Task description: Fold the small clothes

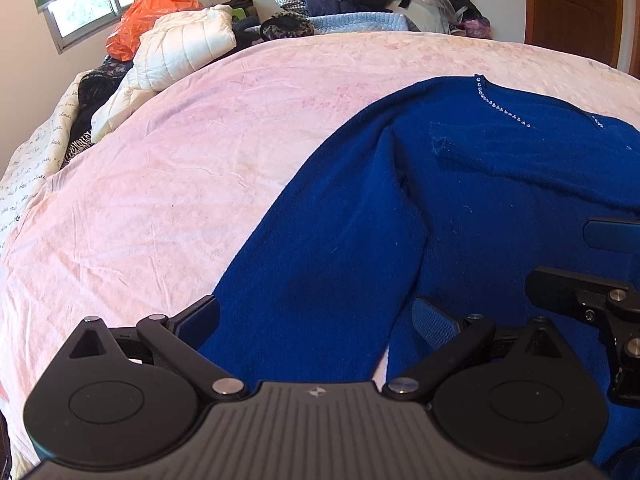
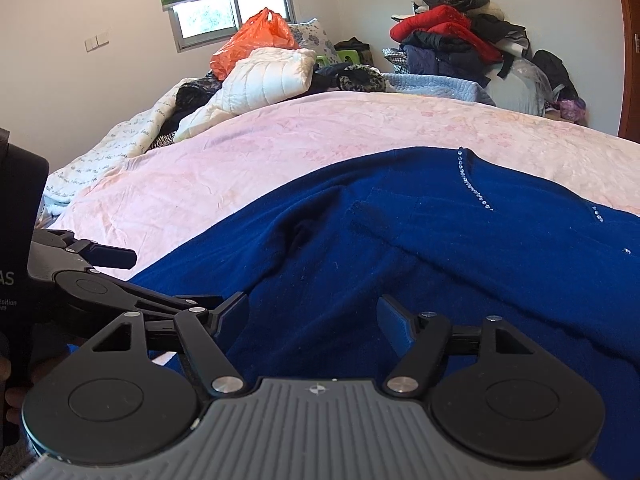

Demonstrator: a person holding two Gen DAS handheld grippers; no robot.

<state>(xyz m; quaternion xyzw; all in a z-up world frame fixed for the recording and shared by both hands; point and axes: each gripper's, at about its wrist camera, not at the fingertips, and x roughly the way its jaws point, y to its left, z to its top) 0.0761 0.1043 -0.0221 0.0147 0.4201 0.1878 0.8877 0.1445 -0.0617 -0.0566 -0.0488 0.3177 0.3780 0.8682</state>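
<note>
A deep blue knit sweater (image 1: 460, 208) (image 2: 400, 248) with a rhinestone neckline (image 1: 496, 106) lies flat on the pink bedsheet (image 1: 180, 168). One sleeve is folded across its chest, with the cuff (image 1: 440, 144) near the middle. The other sleeve runs down toward the left wrist camera. My left gripper (image 1: 318, 320) stands open above that sleeve, its pads wide apart and pressing on nothing. Over the sweater's body my right gripper (image 2: 314, 316) is open too, with only cloth below it. Each gripper shows in the other's view: the right gripper (image 1: 592, 262) at the right edge, the left gripper (image 2: 160, 280) at the left.
A white puffer jacket (image 1: 184, 48) and an orange plastic bag (image 1: 156, 12) lie at the bed's far left. A heap of dark and red clothes (image 2: 448, 40) is piled at the back. A wooden door (image 1: 572, 4) stands at the far right.
</note>
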